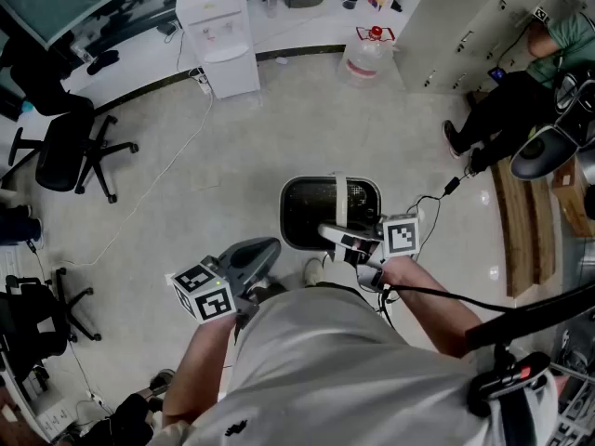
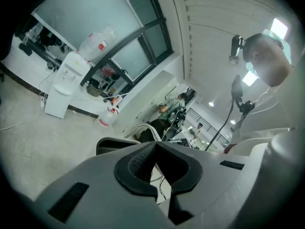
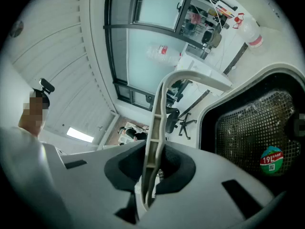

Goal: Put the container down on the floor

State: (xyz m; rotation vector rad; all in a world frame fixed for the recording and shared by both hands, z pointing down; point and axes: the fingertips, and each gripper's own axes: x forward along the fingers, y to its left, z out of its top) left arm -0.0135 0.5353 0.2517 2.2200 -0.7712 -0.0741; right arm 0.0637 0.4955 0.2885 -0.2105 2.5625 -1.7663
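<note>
Closest to the head camera is the person's grey shirt; beyond it the right gripper has its fingers clamped on the white bail handle of the black container, while the left gripper has its fingers together on nothing. Only the right gripper view shows the wire mesh and round sticker inside. Only the head view shows the whole container over the middle of the floor, contact unclear, mouth facing up, long axis running across the person, handle arched over the short way.
</note>
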